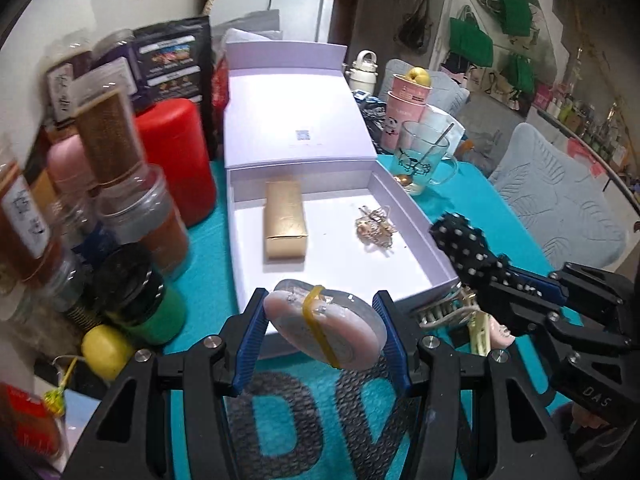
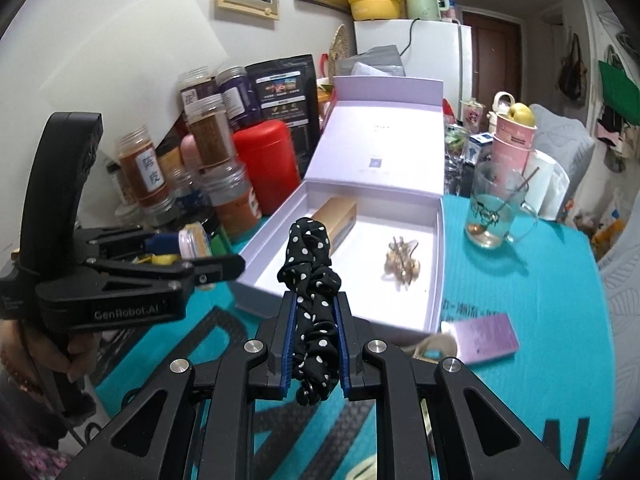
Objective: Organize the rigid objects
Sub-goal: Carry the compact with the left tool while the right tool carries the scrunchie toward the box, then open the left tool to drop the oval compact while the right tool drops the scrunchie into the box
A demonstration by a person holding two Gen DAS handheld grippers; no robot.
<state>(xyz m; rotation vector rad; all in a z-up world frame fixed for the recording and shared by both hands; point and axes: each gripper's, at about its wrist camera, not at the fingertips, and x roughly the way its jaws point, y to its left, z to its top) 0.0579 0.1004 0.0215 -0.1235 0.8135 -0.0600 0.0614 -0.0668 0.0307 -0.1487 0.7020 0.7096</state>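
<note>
The left gripper (image 1: 322,330) has its fingers (image 1: 252,344) squeezed on a round pink case (image 1: 320,330) with a yellow band around it; the case is tilted, its flat face turned up and toward the camera, just in front of the open white box (image 1: 412,208); the right gripper (image 2: 316,344) has its fingers (image 2: 289,344) clenched tight on a black dotted scrunchie (image 2: 310,276), which stands long-ways up out of them toward the box; inside the box lie a gold box (image 1: 285,224), pointing front to back, and gold hair clips (image 1: 374,230); all this is over the blue desk (image 2: 520,280)
</note>
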